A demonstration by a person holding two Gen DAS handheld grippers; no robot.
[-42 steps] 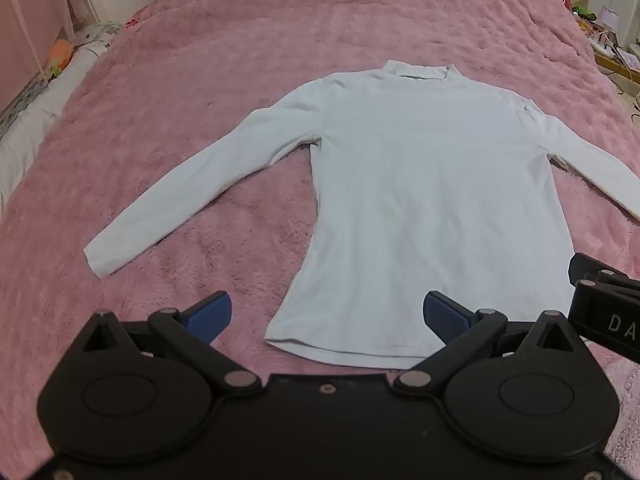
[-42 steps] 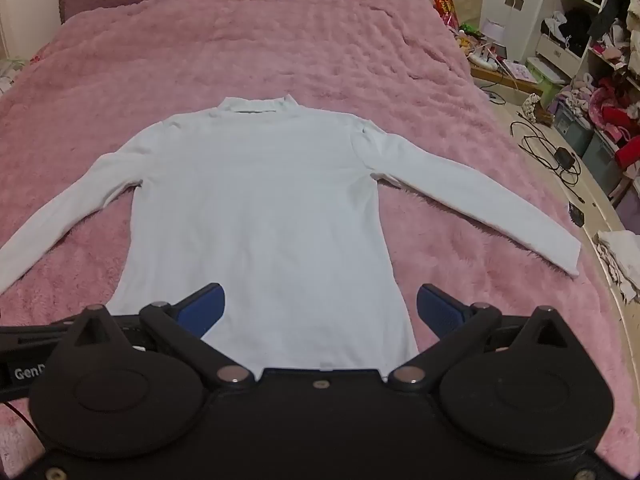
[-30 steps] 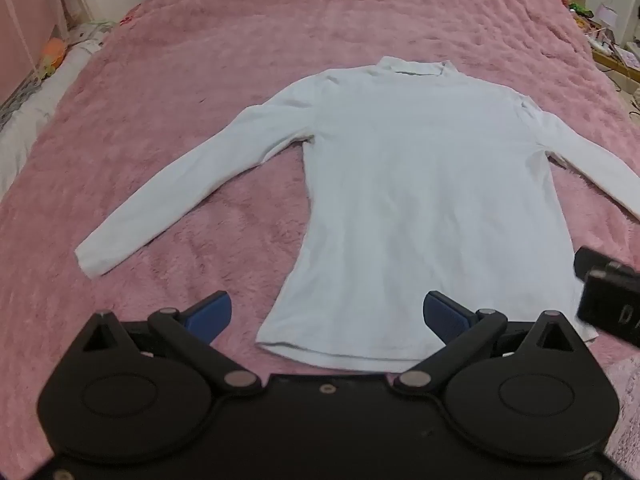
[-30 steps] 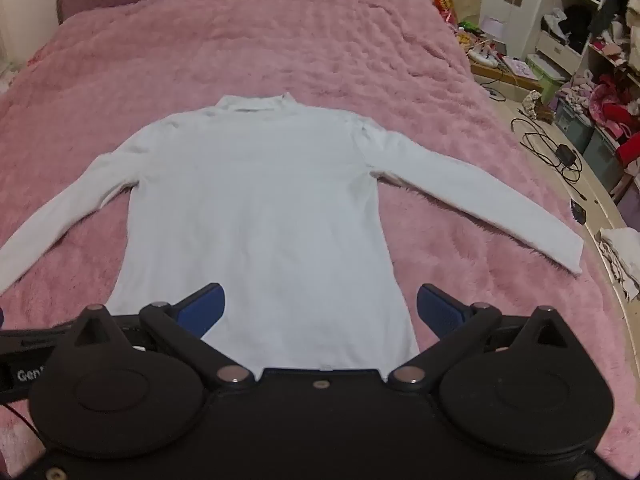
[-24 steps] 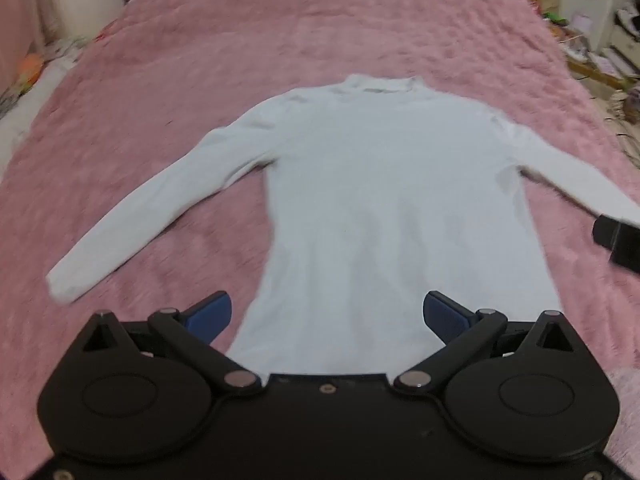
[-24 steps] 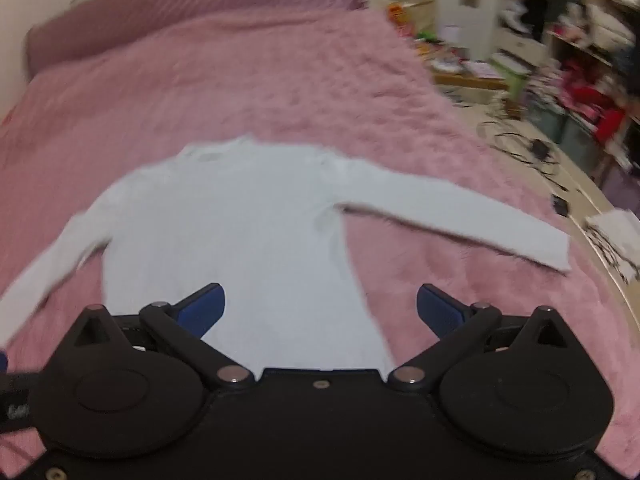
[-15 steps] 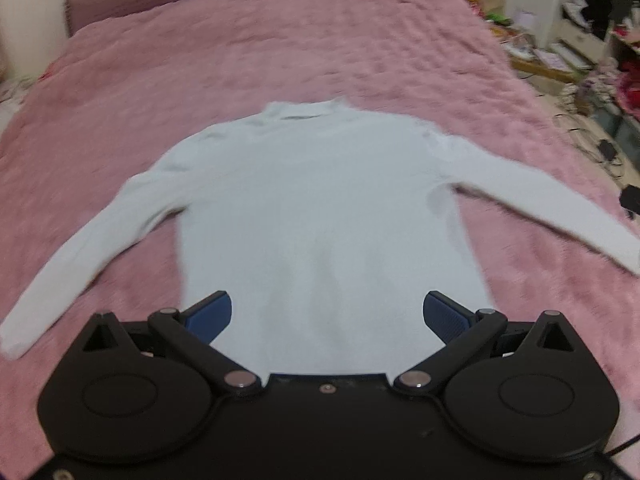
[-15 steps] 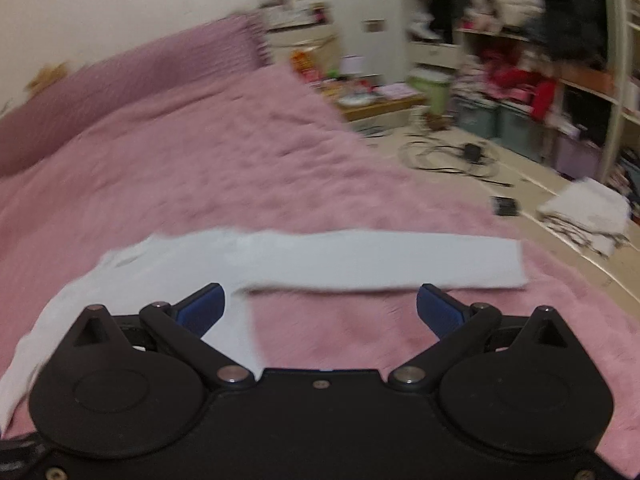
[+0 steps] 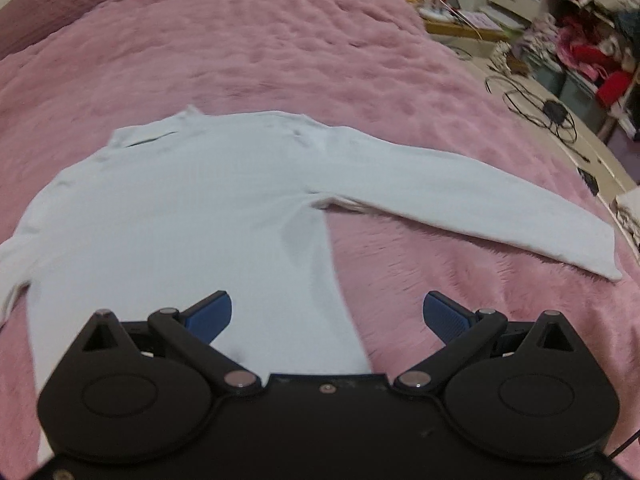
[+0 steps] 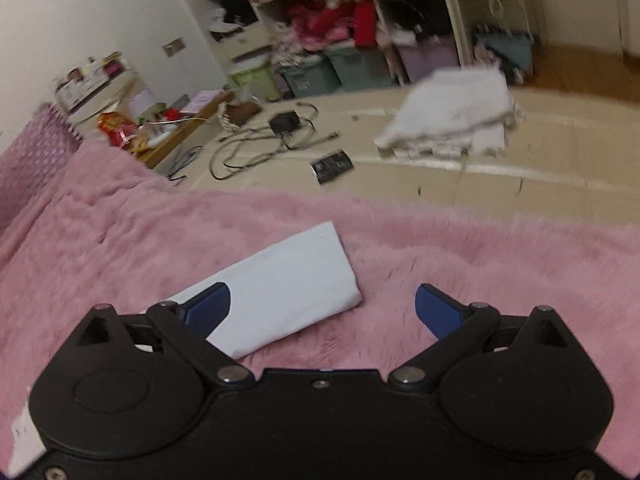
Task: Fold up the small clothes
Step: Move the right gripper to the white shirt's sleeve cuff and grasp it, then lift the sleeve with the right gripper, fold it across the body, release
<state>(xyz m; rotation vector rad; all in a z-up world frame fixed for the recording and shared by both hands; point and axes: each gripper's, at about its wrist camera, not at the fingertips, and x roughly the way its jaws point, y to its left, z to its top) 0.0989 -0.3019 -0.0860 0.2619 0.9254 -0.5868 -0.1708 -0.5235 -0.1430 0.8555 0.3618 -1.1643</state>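
A pale long-sleeved top lies flat and face up on the pink fuzzy bed cover. Its right sleeve stretches out toward the bed's right edge. My left gripper hovers open over the lower right side of the top's body, holding nothing. In the right wrist view only the cuff end of that sleeve shows. My right gripper stands open just above the cuff, its left finger over the cloth, its right finger over bare cover.
Past the bed's right edge lies a cream floor with cables, a small dark device and a pile of white cloth. Shelves and bins full of clothes line the far wall. A purple headboard closes the far end.
Both grippers have swung to the right. The left view went from the top's hem to its right side; the right view went from the whole top to the right cuff and the floor.
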